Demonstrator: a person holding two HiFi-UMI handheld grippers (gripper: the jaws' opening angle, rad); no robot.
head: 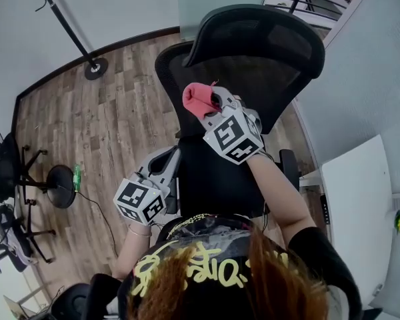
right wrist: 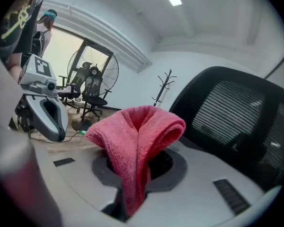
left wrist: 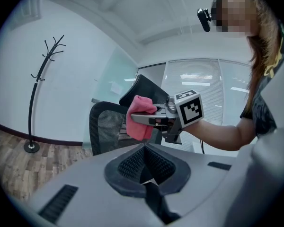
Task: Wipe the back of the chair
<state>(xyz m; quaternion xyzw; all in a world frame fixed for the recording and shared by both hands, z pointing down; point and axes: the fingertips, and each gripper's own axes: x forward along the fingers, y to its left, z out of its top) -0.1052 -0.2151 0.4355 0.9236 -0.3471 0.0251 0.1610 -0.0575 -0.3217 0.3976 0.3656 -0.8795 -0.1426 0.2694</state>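
A black mesh office chair (head: 253, 52) stands in front of me, its back (right wrist: 236, 112) dark and ribbed in the right gripper view. My right gripper (head: 210, 102) is shut on a folded pink cloth (head: 195, 99), held up just in front of the mesh back (left wrist: 106, 126) below the headrest; whether the cloth touches the mesh I cannot tell. The cloth (right wrist: 137, 136) bulges out of the jaws. My left gripper (head: 172, 157) hangs lower, at the chair's left side, shut with nothing in it. From the left gripper view I see the right gripper (left wrist: 146, 117) with the cloth (left wrist: 138, 122).
A coat stand (head: 93, 65) rises from the wooden floor at the back left. Other black chairs (head: 13, 172) and a green bottle (head: 76, 177) are at the left. A white desk (head: 360, 205) stands close at the right. A large fan (right wrist: 102, 70) stands by the window.
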